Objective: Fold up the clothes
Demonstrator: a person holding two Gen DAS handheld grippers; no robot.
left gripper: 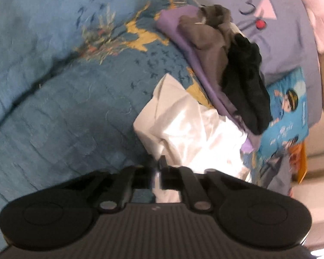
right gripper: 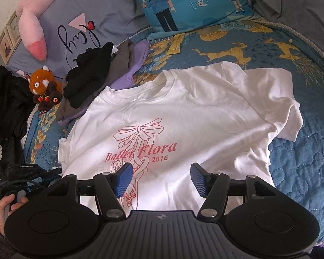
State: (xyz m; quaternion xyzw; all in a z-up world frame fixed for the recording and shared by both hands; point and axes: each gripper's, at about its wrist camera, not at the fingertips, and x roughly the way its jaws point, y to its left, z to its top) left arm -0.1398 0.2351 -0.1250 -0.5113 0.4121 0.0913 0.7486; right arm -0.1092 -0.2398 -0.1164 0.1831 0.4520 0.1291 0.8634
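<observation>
A white T-shirt (right gripper: 183,112) with a pink "Ballet Flora 2016" print lies spread face up on the blue bedspread (right gripper: 302,151), collar at the far side. My right gripper (right gripper: 161,179) is open and empty, hovering over the shirt's lower front. My left gripper (left gripper: 157,166) is shut on the white T-shirt's edge (left gripper: 183,125), where the cloth bunches up. That gripper also shows at the shirt's left edge in the right wrist view (right gripper: 54,170).
A pile of purple, grey and black clothes (right gripper: 101,69) lies left of the shirt, also in the left wrist view (left gripper: 226,60). Pillows (right gripper: 179,2), a pink plush (right gripper: 32,30) and a small brown plush (right gripper: 44,86) sit at the bed's head. Dark clothing (right gripper: 6,108) lies far left.
</observation>
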